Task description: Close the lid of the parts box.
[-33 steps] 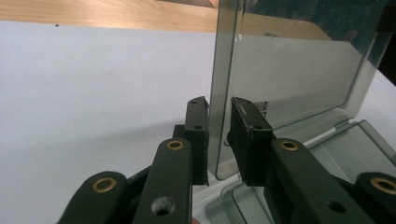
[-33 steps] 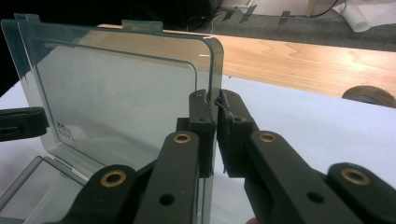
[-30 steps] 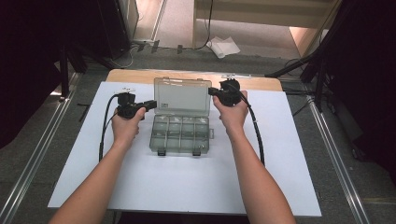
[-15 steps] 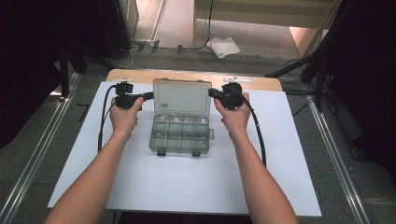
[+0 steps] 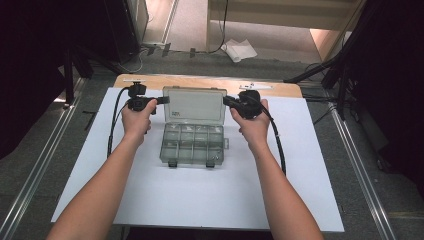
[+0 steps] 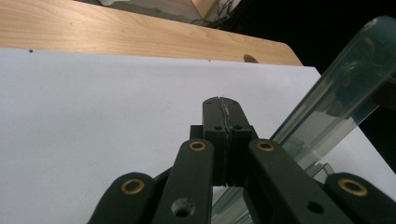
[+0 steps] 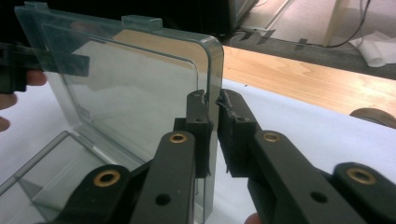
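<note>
While both forearms reach in from the near edge, roughly parallel and just angled inward, we've got a clear plastic compartment box [image 5: 192, 144] sitting mid-table on the white sheet [image 5: 295, 165], lid [image 5: 195, 105] stood up at the back.

Left hand [image 5: 136, 120] first: wrist straight, knuckles up, holding the left gripper [image 5: 165, 100] level and pointing across toward the lid's left edge. In the left gripper view its jaws are pressed flat together w/ nothing between them, and the lid's edge [image 6: 336, 93] runs just to the right of them, apart from the pads. They've just finished closing.

Right hand [image 5: 255, 127] now: mirror pose, fingers wrapped round the body, right gripper [image 5: 226, 101] aimed inward at the lid's right edge. The right gripper view [image 7: 212, 105] tells it best: the jaws straddle the lid's clear edge [image 7: 212, 70], one either side, a narrow gap btwn them w/ the plastic in it. The jaws have just eased apart a touch; the near pad looks against the lid, the far one stands slightly off.

Box base lies flat, dividers visible, two latches [image 5: 172, 163] at the front edge toward us. Cables [image 5: 112, 125] trail back along each arm. Bare wooden tabletop [image 5: 200, 81] shows beyond the sheet.
</note>
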`<state>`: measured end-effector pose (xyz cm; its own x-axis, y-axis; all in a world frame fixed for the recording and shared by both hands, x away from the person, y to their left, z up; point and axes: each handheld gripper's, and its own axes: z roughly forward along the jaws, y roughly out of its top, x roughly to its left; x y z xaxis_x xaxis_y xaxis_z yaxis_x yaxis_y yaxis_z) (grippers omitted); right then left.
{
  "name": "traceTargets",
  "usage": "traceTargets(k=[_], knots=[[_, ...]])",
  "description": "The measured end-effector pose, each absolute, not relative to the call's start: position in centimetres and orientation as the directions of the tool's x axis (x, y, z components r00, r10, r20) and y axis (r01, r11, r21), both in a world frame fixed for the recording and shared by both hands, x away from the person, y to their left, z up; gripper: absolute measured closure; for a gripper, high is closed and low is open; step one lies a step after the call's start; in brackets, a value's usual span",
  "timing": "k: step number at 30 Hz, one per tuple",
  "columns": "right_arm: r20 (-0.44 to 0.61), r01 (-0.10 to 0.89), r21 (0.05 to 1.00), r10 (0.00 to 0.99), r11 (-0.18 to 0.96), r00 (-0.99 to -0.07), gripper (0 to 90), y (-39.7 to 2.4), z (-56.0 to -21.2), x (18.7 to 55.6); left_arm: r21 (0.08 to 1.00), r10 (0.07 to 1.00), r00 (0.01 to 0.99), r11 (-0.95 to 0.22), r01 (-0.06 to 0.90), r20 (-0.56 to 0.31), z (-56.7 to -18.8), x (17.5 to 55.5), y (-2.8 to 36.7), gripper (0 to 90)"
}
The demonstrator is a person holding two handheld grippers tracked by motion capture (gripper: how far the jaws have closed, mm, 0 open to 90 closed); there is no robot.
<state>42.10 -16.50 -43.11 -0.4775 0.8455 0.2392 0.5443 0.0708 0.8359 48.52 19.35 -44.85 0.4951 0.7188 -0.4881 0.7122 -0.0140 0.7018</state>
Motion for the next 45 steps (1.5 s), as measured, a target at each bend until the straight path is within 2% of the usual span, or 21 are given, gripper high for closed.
traceTargets(k=[5, 10, 14, 18, 21, 26, 45], knots=[[0.239, 0.548, 0.83, 0.822, 0.104, -0.518, 67.0, -16.9, -43.1, 41.9, 0.707, 0.708, 0.497, 0.003, 0.708, -0.501, -44.7, 48.3, 19.3, 89.8], [0.271, 0.554, 0.826, 0.789, 0.103, -0.551, 61.5, -18.3, -42.9, 41.2, 0.715, 0.714, 0.502, -0.003, 0.7, -0.488, -44.6, 48.0, 19.1, 89.8], [0.302, 0.551, 0.831, 0.774, 0.072, -0.557, 68.0, -19.8, -42.7, 40.7, 0.72, 0.734, 0.488, 0.003, 0.694, -0.473, -44.6, 47.8, 19.0, 89.7], [0.298, 0.571, 0.817, 0.787, 0.083, -0.54, 82.6, -19.8, -42.8, 40.9, 0.721, 0.738, 0.491, -0.008, 0.693, -0.464, -44.7, 47.7, 18.9, 89.7], [0.29, 0.599, 0.796, 0.809, 0.092, -0.51, 89.6, -19.2, -43.0, 41.3, 0.722, 0.741, 0.491, -0.011, 0.692, -0.459, -44.8, 47.5, 18.8, 89.7], [0.303, 0.643, 0.764, 0.847, 0.059, -0.438, 90.0, -18.1, -43.5, 42.2, 0.726, 0.739, 0.5, -0.021, 0.687, -0.452, -44.8, 47.1, 18.7, 89.7], [0.324, 0.632, 0.773, 0.817, 0.061, -0.476, 90.0, -16.4, -43.5, 40.9, 0.762, 0.716, 0.554, -0.049, 0.646, -0.424, -44.2, 44.8, 18.9, 89.7]])
